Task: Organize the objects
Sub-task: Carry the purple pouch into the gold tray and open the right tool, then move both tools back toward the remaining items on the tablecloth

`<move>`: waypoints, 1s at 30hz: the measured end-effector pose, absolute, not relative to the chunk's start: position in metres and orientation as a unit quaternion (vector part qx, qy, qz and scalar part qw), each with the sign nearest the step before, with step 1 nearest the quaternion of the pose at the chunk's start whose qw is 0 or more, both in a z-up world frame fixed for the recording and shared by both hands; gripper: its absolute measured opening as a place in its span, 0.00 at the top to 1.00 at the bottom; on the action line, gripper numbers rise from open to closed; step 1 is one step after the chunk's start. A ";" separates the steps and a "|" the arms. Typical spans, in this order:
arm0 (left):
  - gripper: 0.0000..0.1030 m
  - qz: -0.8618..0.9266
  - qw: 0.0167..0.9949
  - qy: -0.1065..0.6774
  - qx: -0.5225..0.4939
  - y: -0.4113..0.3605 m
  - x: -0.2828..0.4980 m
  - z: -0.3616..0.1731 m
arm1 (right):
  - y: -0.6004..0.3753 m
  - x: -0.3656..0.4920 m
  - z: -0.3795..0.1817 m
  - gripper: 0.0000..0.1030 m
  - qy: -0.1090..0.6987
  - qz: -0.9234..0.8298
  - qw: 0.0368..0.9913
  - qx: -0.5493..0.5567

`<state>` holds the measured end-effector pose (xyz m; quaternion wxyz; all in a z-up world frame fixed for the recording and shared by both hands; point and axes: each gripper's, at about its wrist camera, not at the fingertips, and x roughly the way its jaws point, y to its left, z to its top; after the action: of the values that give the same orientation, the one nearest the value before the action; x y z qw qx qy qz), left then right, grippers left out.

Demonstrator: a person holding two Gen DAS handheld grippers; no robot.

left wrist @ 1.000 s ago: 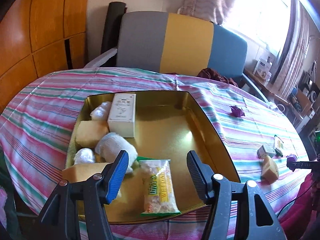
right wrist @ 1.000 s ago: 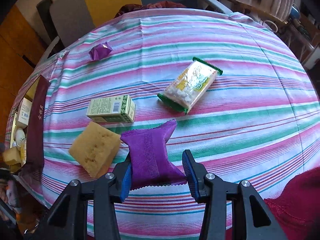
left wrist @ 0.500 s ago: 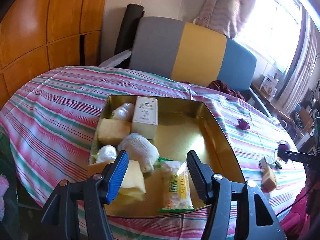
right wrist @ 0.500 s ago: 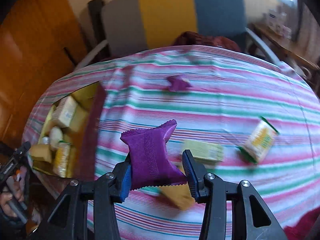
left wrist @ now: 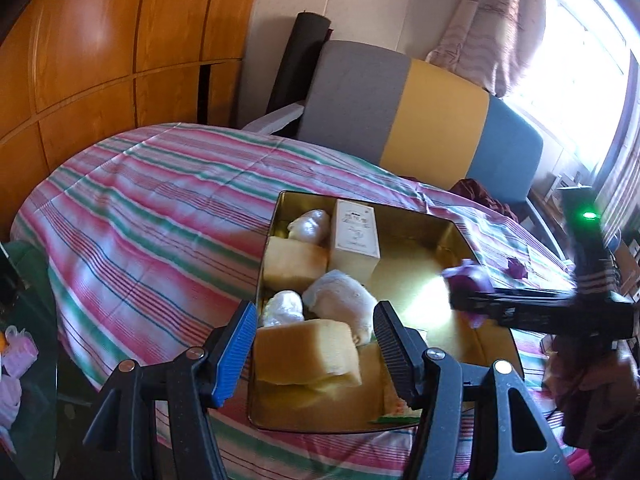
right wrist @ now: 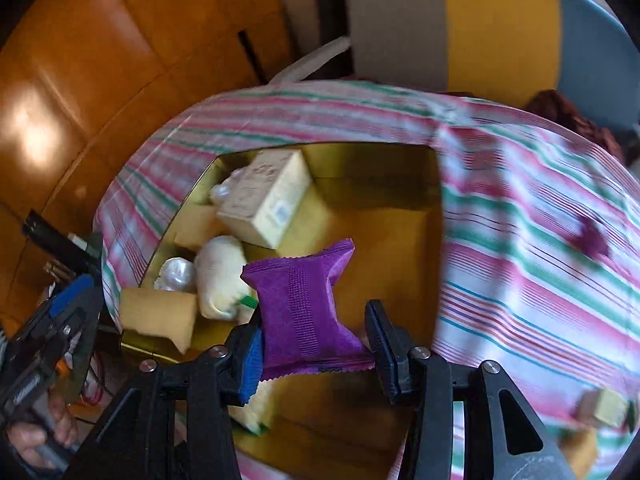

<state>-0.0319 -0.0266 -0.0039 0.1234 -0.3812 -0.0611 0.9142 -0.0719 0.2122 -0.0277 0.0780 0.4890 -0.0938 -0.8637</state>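
Observation:
A gold tin tray point(left wrist: 460, 236) point(right wrist: 400, 160) lies on the striped tablecloth. It holds a cream box point(left wrist: 354, 234) point(right wrist: 268, 196), yellow sponges point(left wrist: 304, 350), white wrapped bundles point(left wrist: 340, 300) and a snack pack. My right gripper point(right wrist: 316, 340) is shut on a purple packet point(right wrist: 304, 312) and holds it above the tray's open right half. It also shows in the left wrist view point(left wrist: 468, 280). My left gripper point(left wrist: 314, 344) is open and empty above the tray's near edge.
A grey, yellow and blue chair point(left wrist: 416, 112) stands behind the table. A small purple wrapper point(right wrist: 594, 236), a small box point(right wrist: 604, 408) and a sponge lie on the cloth right of the tray. Wooden panels point(left wrist: 100, 48) line the left wall.
My right gripper has carried the purple packet left from the cloth to above the tray. My left gripper has drawn back and left, still open.

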 end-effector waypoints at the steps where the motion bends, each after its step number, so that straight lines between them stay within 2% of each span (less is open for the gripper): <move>1: 0.41 0.914 0.122 -0.062 -0.383 -0.028 -0.032 -0.005 | 0.201 -0.081 -0.034 0.54 -0.081 -0.861 0.080 0.496; 5: 0.41 0.911 0.121 -0.062 -0.389 -0.028 -0.033 -0.010 | 0.170 -0.110 -0.064 0.52 -0.036 -0.848 0.072 0.524; 10: 0.41 0.910 0.121 -0.057 -0.393 -0.026 -0.033 -0.014 | 0.161 -0.121 -0.085 0.45 -0.050 -0.838 0.088 0.536; 12: 0.41 0.909 0.119 -0.055 -0.394 -0.025 -0.033 -0.015 | 0.163 -0.117 -0.084 0.44 -0.057 -0.840 0.088 0.532; 15: 0.41 0.910 0.118 -0.052 -0.394 -0.023 -0.032 -0.015 | 0.169 -0.109 -0.077 0.38 -0.069 -0.847 0.090 0.519; 20: 0.41 0.913 0.119 -0.045 -0.387 -0.018 -0.028 -0.009 | 0.179 -0.093 -0.060 0.22 -0.095 -0.860 0.081 0.494; 30: 0.41 0.916 0.139 -0.021 -0.377 -0.001 -0.017 0.000 | 0.209 -0.051 -0.036 0.15 -0.108 -0.880 0.049 0.460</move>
<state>-0.0167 -0.0011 0.0002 0.1385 -0.3768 -0.0215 0.9156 -0.0507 0.2088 -0.0358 0.0492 0.4598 -0.1084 -0.8800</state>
